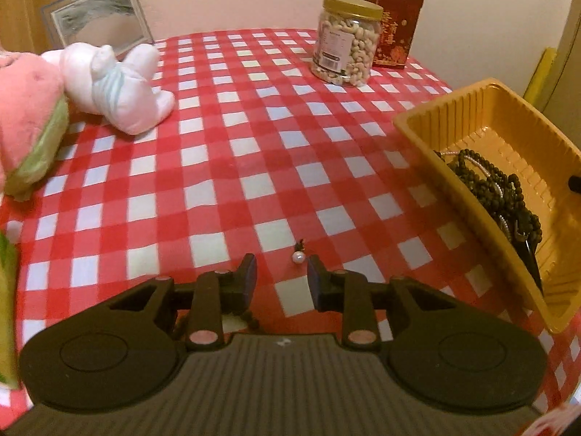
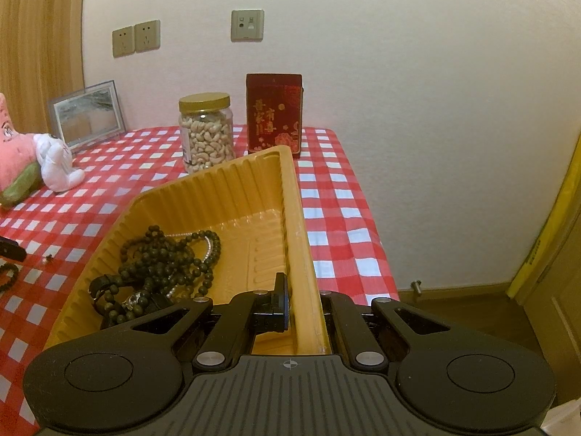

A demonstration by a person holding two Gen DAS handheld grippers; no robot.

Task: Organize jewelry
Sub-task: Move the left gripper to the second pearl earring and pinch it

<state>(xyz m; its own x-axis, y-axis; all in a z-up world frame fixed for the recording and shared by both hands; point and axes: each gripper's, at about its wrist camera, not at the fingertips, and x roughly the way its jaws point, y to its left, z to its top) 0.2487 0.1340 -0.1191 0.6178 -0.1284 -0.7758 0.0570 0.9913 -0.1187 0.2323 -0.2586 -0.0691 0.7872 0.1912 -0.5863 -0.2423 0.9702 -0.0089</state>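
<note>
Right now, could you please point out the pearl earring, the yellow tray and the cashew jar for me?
pearl earring (image 1: 297,257): left wrist view, on the white pearl bead.
yellow tray (image 2: 232,181): right wrist view, on its ribbed far wall.
cashew jar (image 2: 207,141): right wrist view, on the clear body showing the nuts.

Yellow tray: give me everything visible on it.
The yellow tray is a rectangular, thin, glossy plastic-looking tub with ribbed walls and a flat rim. It stands on the checked tablecloth near the table's right edge. Inside lie dark bead strands tangled with a pale pearl-like strand; the far half is bare. The right gripper is shut on its right wall, one finger inside, one outside.
</note>
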